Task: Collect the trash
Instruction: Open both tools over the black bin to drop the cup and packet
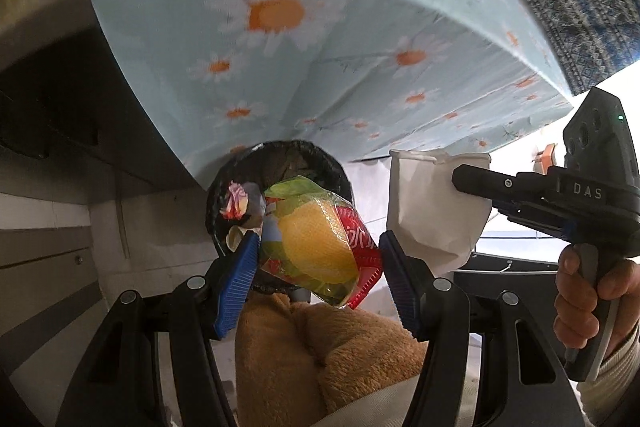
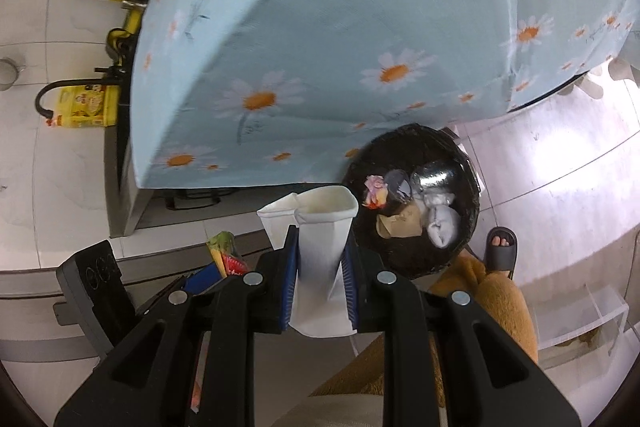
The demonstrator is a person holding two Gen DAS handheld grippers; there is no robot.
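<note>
A: What did the left gripper have?

B: A crinkly snack wrapper, yellow, green and red. It sat between the blue fingers, which were spread; whether they pinched it I could not tell. It hung over the black trash bin.

A: And the right gripper?

B: Its fingers were clamped on a white paper cup, squashed flat lower down, just beside the bin.

A: What was in the bin?

B: Crumpled foil and paper scraps. It stood on the floor against the daisy tablecloth.
</note>
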